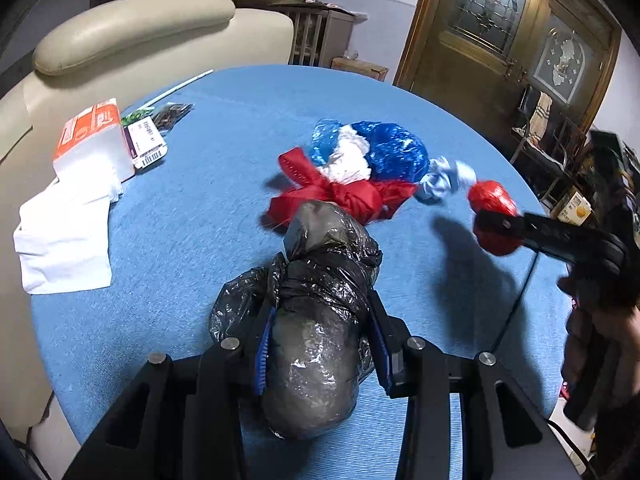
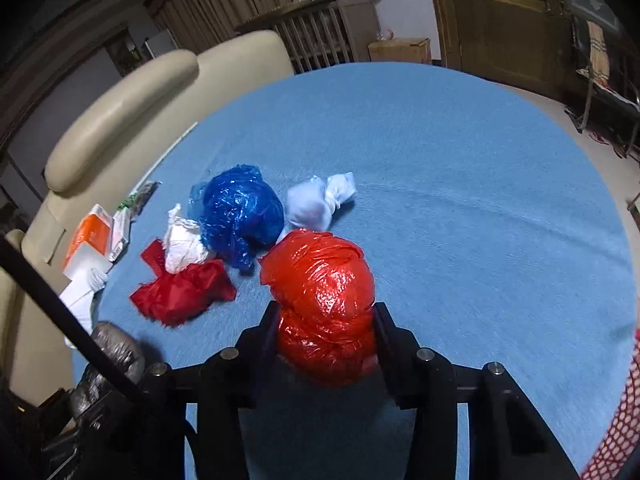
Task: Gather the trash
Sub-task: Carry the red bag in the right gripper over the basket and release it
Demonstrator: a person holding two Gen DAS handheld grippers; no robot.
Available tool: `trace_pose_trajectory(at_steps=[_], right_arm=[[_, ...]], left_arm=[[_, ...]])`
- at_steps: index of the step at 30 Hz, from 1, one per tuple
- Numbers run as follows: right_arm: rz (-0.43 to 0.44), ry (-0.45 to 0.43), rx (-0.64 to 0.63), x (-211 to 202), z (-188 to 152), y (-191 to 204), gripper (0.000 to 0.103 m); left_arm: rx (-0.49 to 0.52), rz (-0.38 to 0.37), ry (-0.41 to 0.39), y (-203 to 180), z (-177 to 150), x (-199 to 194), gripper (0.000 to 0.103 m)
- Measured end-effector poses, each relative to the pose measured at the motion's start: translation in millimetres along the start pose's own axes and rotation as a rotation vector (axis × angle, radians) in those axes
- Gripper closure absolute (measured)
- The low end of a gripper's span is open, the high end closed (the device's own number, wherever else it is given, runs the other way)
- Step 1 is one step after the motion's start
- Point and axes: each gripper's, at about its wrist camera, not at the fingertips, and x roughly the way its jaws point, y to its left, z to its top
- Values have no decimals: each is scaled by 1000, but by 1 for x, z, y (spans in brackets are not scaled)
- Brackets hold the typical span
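Observation:
My left gripper [image 1: 320, 305] is shut on a crumpled black plastic bag [image 1: 316, 264], held just over the blue table [image 1: 180, 240]. My right gripper [image 2: 326, 312] is shut on a shiny red bag [image 2: 320, 280], its fingers pressing both sides. In the left wrist view that red bag [image 1: 490, 196] and right gripper [image 1: 496, 224] are at the right. Loose on the table lie a blue bag [image 2: 240, 212], a pale blue bundle [image 2: 316, 204], a white bundle [image 2: 182, 244] and a flat red bag [image 2: 180, 292].
An orange-and-white tissue pack [image 1: 94, 140], loose white tissues [image 1: 64, 236] and small packets [image 1: 148, 140] sit at the table's left edge. A beige sofa [image 1: 132, 28] stands behind it. Red mesh [image 2: 616, 420] shows at the lower right of the right wrist view.

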Motion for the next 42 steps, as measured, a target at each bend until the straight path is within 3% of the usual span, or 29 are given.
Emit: trace_pose_trajectory(at_steps=[13, 26, 33, 42], right_arm=[[57, -61, 61, -78, -72, -32, 55], [73, -131, 111, -108, -86, -58, 55], [36, -167, 182, -125, -96, -92, 55], [-88, -221, 338, -164, -124, -168, 55]], left_arm=[[69, 81, 12, -39, 1, -8, 60], [168, 90, -2, -93, 1, -14, 60], [228, 56, 2, -129, 1, -9, 60], [308, -22, -10, -180, 0, -8, 60]])
